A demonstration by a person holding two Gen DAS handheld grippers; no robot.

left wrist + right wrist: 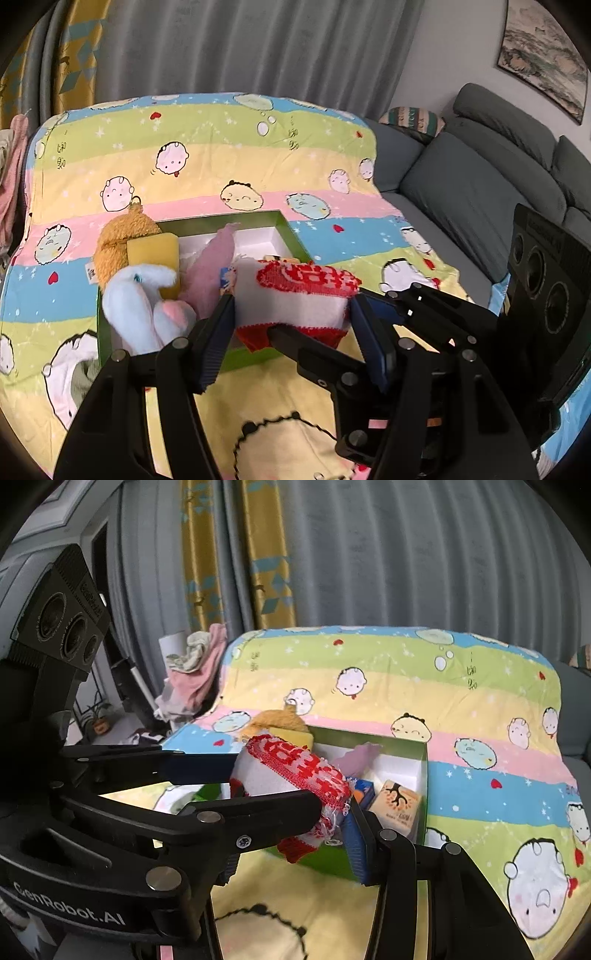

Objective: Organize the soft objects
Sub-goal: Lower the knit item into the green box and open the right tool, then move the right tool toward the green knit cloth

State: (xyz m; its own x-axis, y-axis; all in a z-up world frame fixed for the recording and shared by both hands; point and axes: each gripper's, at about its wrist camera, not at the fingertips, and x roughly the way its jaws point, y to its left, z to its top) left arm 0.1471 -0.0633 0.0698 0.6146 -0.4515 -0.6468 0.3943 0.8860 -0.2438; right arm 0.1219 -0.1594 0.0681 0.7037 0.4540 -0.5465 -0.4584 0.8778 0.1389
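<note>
A folded white towel with a red woven pattern [295, 291] [291, 771] hangs over the near edge of a green box with a white inside [288, 229] [406, 744]. My left gripper [291, 308] is shut on the towel's two sides. My right gripper [295, 834] is shut on the same towel, reaching in from the right in the left wrist view [406, 317]. In the box lie a brown plush [122, 236], a yellow sponge [153, 253], a white plush animal [136, 302], a pink cloth [214, 266] and a tan printed packet [395, 803].
The box sits on a striped cartoon blanket [207, 162] [461, 709] spread over a raised surface. A grey sofa [480, 177] lies to the right. Grey and yellow curtains [236, 554] hang behind. A heap of pink and white clothes [192, 668] is off the blanket's left edge.
</note>
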